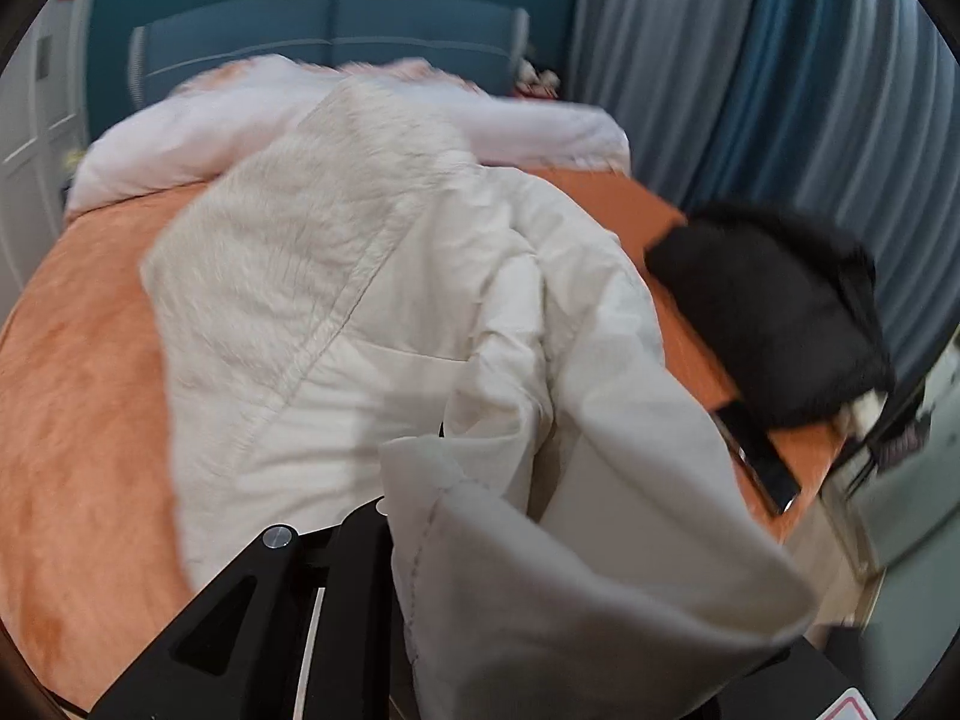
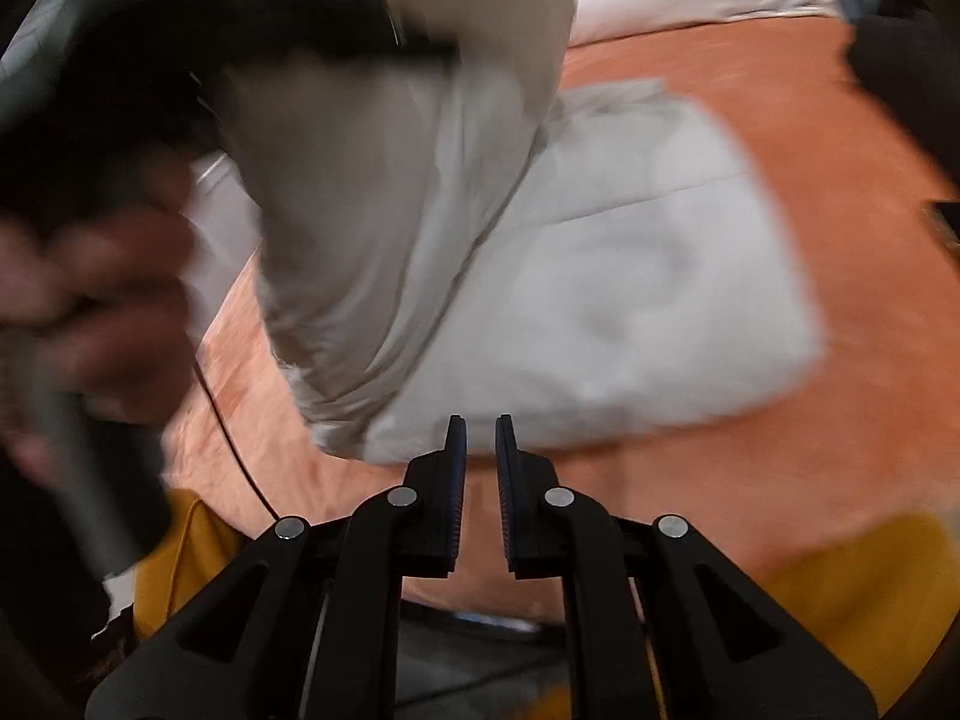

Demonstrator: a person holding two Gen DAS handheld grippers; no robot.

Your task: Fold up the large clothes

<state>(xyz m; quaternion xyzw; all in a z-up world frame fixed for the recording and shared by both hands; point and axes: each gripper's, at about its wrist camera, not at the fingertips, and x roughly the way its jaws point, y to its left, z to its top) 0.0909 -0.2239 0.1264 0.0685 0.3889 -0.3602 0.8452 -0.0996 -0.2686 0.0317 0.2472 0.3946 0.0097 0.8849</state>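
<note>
On the orange bedspread (image 1: 78,372) your cream coat (image 1: 288,312) lies lengthwise, fleecy lining up at the far end. One panel is lifted. Left gripper (image 1: 420,516) seems to be pinching its edge: the fabric drapes over and hides the fingertips, so the pinch is judged, not seen. Right gripper (image 2: 480,438) carries nothing, fingers drawn nearly together with only a narrow slit between them, near the coat's (image 2: 600,300) close hem. Fold looks barely begun; most of the body is flat and unfolded. Around: white duvet (image 1: 198,132) at the far end, black garment (image 1: 774,318) and dark flat device (image 1: 759,456) on the right edge, well clear. Cable (image 2: 231,438) trails near left.
</note>
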